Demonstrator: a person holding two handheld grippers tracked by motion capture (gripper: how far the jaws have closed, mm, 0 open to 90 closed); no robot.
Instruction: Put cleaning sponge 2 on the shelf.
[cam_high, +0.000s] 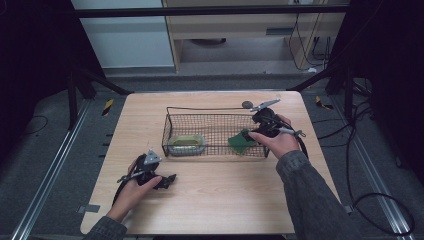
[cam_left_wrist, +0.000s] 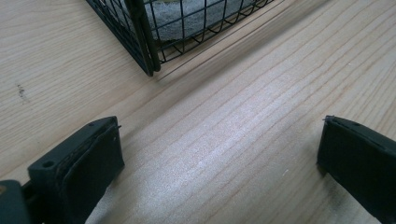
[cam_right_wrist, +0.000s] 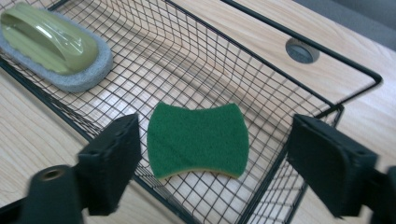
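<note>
Green sponge (cam_high: 239, 141) in right end of wire basket (cam_high: 210, 111) on counter (cam_high: 210, 200), right gripper (cam_high: 248, 133) above it; left gripper (cam_high: 170, 179) resting near basket's left corner. Left gripper view: jaws spread over bare counter. Right gripper view: jaws spread, sponge (cam_right_wrist: 198, 139) lying flat between them, untouched; scrubber (cam_right_wrist: 53, 44) at far end.

Green sponge (cam_right_wrist: 198, 139), olive-and-grey scrubber (cam_right_wrist: 52, 43), black wire basket (cam_right_wrist: 261, 60), pale woodgrain table (cam_left_wrist: 243, 154)

Green scouring sponge (cam_right_wrist: 197, 138) lies flat in the wire basket (cam_right_wrist: 261, 60).
</note>
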